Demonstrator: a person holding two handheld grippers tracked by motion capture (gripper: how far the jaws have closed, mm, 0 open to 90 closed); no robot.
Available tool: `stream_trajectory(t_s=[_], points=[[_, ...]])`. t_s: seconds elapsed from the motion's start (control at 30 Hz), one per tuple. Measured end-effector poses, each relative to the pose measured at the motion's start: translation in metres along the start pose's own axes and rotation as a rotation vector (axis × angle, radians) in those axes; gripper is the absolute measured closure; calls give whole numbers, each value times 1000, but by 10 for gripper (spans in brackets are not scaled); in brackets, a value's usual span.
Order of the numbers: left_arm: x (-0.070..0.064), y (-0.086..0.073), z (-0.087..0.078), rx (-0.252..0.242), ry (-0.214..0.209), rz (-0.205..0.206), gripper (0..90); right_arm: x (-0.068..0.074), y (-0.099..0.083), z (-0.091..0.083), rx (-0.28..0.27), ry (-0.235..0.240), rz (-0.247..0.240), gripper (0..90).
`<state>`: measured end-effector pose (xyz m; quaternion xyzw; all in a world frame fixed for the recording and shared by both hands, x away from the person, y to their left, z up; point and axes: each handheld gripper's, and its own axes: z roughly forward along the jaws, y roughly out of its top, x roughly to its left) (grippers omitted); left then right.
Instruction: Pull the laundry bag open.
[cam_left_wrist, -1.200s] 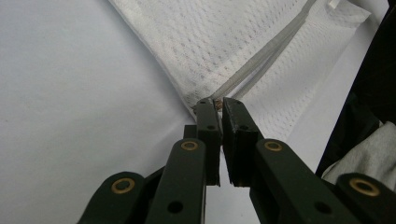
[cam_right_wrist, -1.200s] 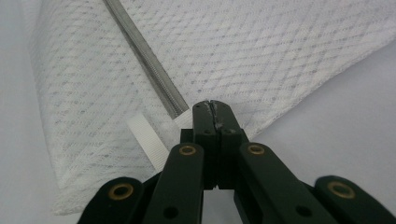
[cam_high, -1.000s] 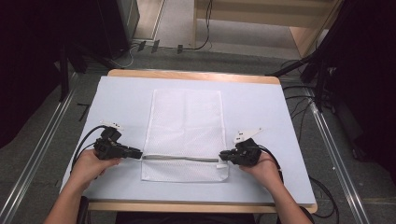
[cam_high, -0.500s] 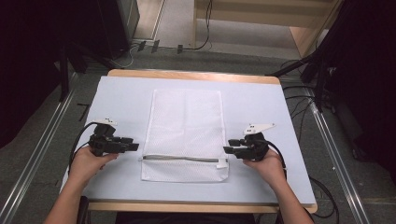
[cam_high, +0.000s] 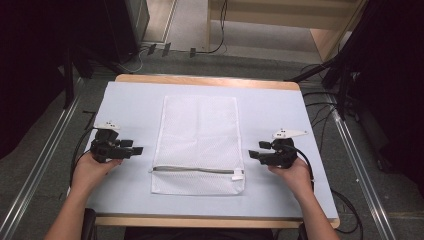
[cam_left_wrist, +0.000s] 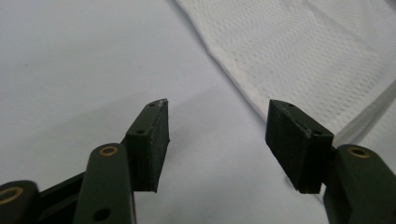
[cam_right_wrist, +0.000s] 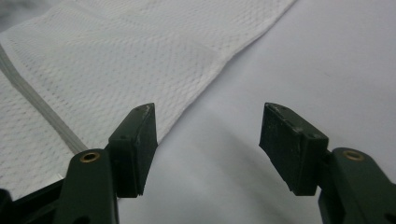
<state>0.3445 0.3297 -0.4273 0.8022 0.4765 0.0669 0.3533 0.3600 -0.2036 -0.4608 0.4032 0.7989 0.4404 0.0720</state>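
Note:
A white mesh laundry bag (cam_high: 199, 142) lies flat in the middle of the table, its grey zipper (cam_high: 192, 170) running across near the front edge. My left gripper (cam_high: 138, 149) rests on the table a little left of the bag, open and empty; in the left gripper view the bag's edge (cam_left_wrist: 299, 60) lies just beyond the jaws. My right gripper (cam_high: 251, 153) sits just right of the bag, open with nothing between its fingers. The right gripper view shows the bag (cam_right_wrist: 121, 60) and zipper (cam_right_wrist: 44, 112) to its left.
A pale blue-white mat (cam_high: 130, 105) covers the wooden table (cam_high: 200, 80). Metal rails run along both sides of the table. Cables (cam_high: 325, 117) lie on the floor at the right, and dark equipment stands at the back left.
Both grippers have let go of the bag's zipper corners and moved outward, away from the bag. The bag now lies flat on its own.

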Motion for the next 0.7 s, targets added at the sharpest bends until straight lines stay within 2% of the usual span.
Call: stream_trajectory(t_s=[0.13, 0.37, 0.7], points=[[5, 0, 0, -15, 29, 10, 362, -4, -2, -1, 0, -22, 13, 366], [9, 1, 2, -21, 51, 4, 341, -7, -5, -4, 3, -51, 31, 359], [12, 1, 4, -6, 75, 4, 290, -9, -7, -3, 2, -69, 18, 327]])
